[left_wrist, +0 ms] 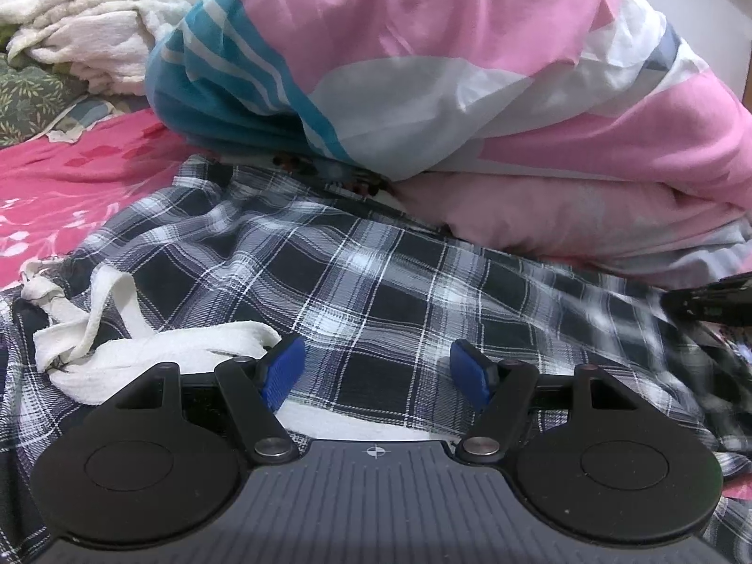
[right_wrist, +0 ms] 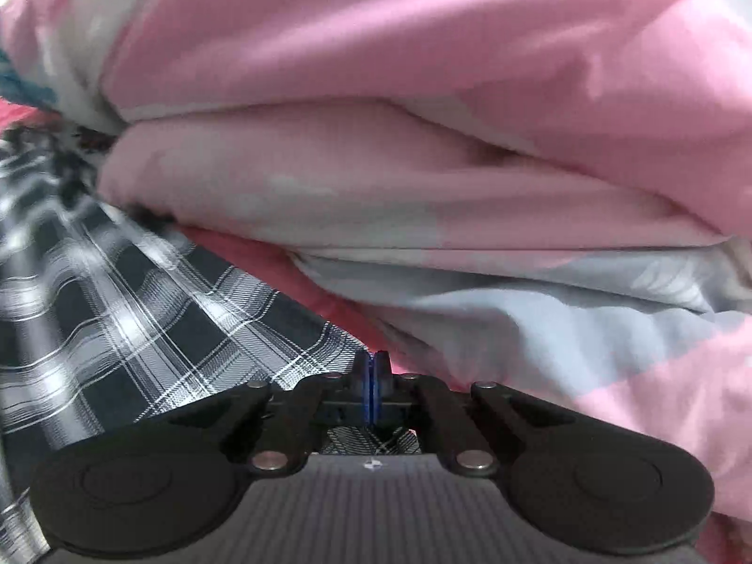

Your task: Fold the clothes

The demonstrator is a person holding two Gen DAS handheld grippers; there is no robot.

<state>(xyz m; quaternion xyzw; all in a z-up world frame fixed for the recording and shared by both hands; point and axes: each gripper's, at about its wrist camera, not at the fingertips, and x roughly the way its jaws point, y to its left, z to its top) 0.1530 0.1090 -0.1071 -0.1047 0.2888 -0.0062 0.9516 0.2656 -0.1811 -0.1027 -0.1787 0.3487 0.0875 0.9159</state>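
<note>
No brand, label or writing can be read anywhere in either view. The largest thing is the duvet (left_wrist: pixel 470 70), a puffy folded bulk of smooth cotton in pink, white, grey and teal-striped panels, heaped at the far side of the bed and filling most of the right wrist view. Under it lies the pink bedsheet (left_wrist: pixel 61 188), printed with paler floral shapes and open to view on the left. Far left sits a pile of white fluffy towelling (left_wrist: pixel 80 33) on a green leaf-patterned cushion (left_wrist: pixel 28 98).

The plaid garment (left_wrist: pixel 376 282) — thin woven cloth checked in black, grey and white — is spread rumpled across the near bed, its far edge tucked against the duvet. A white woven drawstring (left_wrist: pixel 155 352), flat and frayed at its ends, loops across the garment's near left part.

The left gripper (left_wrist: pixel 376 373) hangs just over the plaid cloth with its blue-padded fingers (left_wrist: pixel 282 371) well apart and nothing held; the drawstring's end lies right beside the left finger. The right gripper (right_wrist: pixel 374 376) has its blue fingers pressed fully together at the garment's right edge, where the plaid meets the sheet and duvet — whether any cloth is pinched between them cannot be told.
</note>
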